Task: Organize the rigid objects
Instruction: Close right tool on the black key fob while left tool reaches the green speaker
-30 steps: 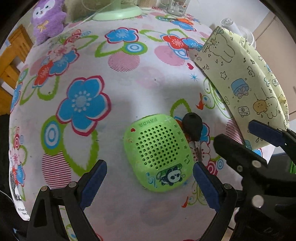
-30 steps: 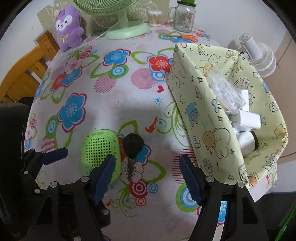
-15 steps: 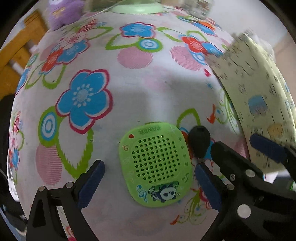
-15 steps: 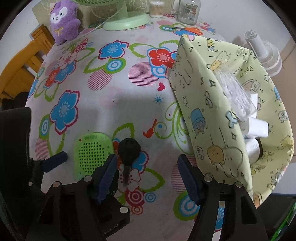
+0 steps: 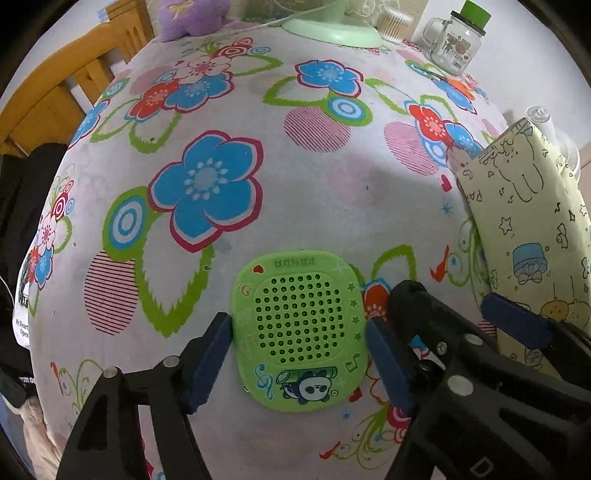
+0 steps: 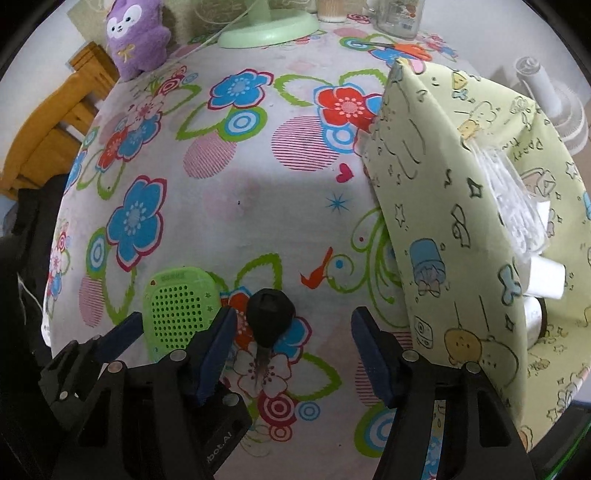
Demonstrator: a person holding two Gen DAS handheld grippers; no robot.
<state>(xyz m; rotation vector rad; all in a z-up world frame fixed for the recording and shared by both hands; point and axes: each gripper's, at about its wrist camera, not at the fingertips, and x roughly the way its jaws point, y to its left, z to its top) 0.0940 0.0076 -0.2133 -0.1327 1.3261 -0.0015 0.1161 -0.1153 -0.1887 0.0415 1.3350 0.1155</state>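
Note:
A green perforated panda case lies flat on the flowered tablecloth. My left gripper points down over it; its jaws are closing and both blue pads touch the case's sides. Just right of the case lies a black-headed key, blade toward me. My right gripper straddles the key with open jaws, the key closer to its left pad and touching neither. In the left wrist view the right gripper's finger hides the key.
A pale green cartoon-print bag stands open at the right with white rolls and plastic inside. At the far edge are a purple plush, a green fan base and a glass mug jar. A wooden chair stands left.
The left jaws have closed from wide apart onto the green case's sides, and that wrist has rolled. The right gripper has shifted so the key lies between its pads.

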